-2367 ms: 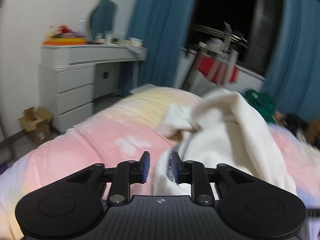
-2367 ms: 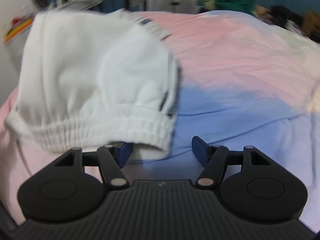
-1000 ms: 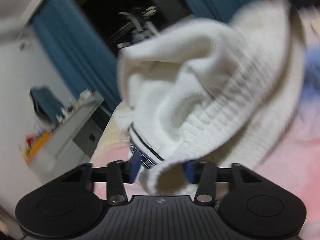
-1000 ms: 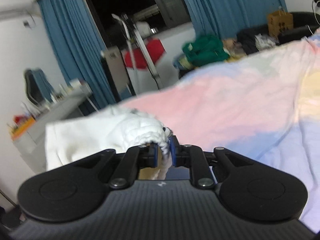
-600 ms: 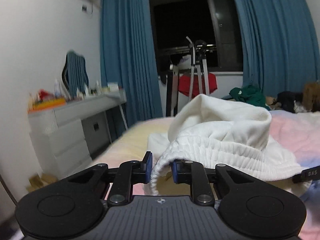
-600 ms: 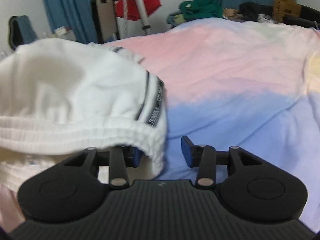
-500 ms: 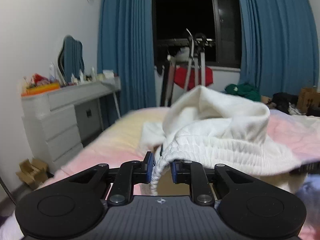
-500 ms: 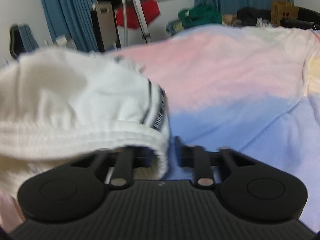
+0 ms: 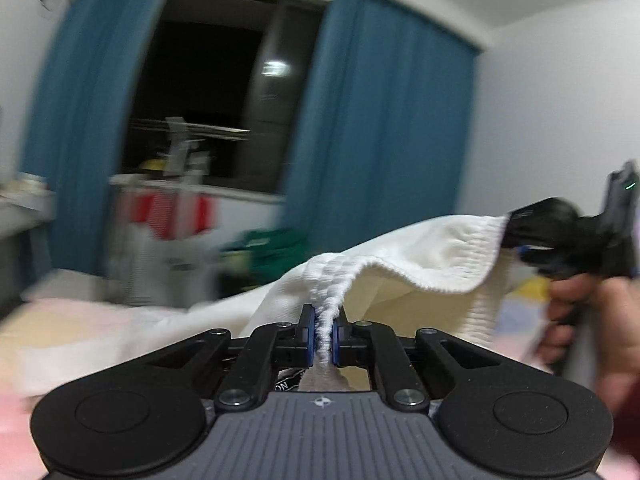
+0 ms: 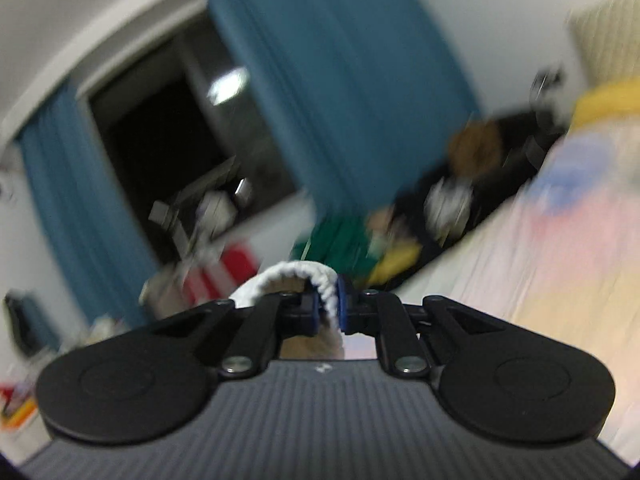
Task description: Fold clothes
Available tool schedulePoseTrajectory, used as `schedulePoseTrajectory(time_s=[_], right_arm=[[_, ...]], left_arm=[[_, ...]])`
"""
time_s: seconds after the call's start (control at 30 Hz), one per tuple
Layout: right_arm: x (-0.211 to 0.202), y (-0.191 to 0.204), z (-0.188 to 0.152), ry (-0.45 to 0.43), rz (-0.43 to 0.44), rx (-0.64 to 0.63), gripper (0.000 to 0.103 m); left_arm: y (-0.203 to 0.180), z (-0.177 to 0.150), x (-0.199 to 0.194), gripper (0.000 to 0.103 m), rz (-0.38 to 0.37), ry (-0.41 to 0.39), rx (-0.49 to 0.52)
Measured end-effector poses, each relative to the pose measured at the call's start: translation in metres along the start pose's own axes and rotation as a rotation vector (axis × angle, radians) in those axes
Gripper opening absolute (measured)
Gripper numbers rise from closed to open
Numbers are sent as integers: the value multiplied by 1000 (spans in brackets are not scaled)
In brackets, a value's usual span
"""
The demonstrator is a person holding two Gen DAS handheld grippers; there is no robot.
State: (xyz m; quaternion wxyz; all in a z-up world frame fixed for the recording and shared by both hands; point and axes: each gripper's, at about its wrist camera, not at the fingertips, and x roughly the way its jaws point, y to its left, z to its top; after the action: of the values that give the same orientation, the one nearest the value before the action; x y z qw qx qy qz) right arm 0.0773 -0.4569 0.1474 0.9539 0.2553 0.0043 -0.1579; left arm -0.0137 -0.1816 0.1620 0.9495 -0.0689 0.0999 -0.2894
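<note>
Both hand-held grippers are up off the bed vs half a sec ago, taking the white garment's ribbed waistband w/ them; before, it lay bunched low on the bedding.

Left hand-held gripper (image 9: 323, 330): jaws shut tight on the waistband, blue pads (image 9: 307, 330) squeezing a gathered ridge of the white garment (image 9: 420, 264). From there the band runs ahead & to the right, taut-ish, w/ cream inner side sagging below it. At its far right end the right hand-held gripper (image 9: 520, 248) holds the other corner, a hand (image 9: 584, 312) wrapped on its grip.

Right hand-held gripper (image 10: 328, 308), own view: jaws closing, narrow, pinching the ribbed edge (image 10: 296, 274), which loops up & left of the pads.

Below & left of the left hand-held gripper: bed (image 9: 72, 320), pink/yellow cover, rest of the garment trailing onto it. Further out: green clothes pile (image 9: 276, 244), drying rack w/ red cloth (image 9: 172, 208), blue curtains (image 9: 380, 120) both sides of a dark window (image 9: 208, 92). Heavy motion blur in the bkgd.
</note>
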Motion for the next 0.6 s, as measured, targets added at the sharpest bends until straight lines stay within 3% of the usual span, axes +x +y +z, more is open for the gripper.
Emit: schedulePoseTrajectory(time_s=[0.13,0.27,0.33,0.47,0.6], right_arm=[[-19,-14,115,-155,-70,-45,12],[-39,-1,229,-311,-134,-89,11],[-44,16,279,-382,-152,-117,11],[-36,59,349,-406,-128,-165,11],[0,125,352,-345,-90,-297,11]], left_arm=[[-87,58,10,8,-234,-74,-16],[-165,114,7,8,-462,-130,-71],[-185,149,-2,8,-532,-191,-96],[-173,206,-10,8,-579,-247,-195],[-105,208,-6,8,-481,-259,-288]])
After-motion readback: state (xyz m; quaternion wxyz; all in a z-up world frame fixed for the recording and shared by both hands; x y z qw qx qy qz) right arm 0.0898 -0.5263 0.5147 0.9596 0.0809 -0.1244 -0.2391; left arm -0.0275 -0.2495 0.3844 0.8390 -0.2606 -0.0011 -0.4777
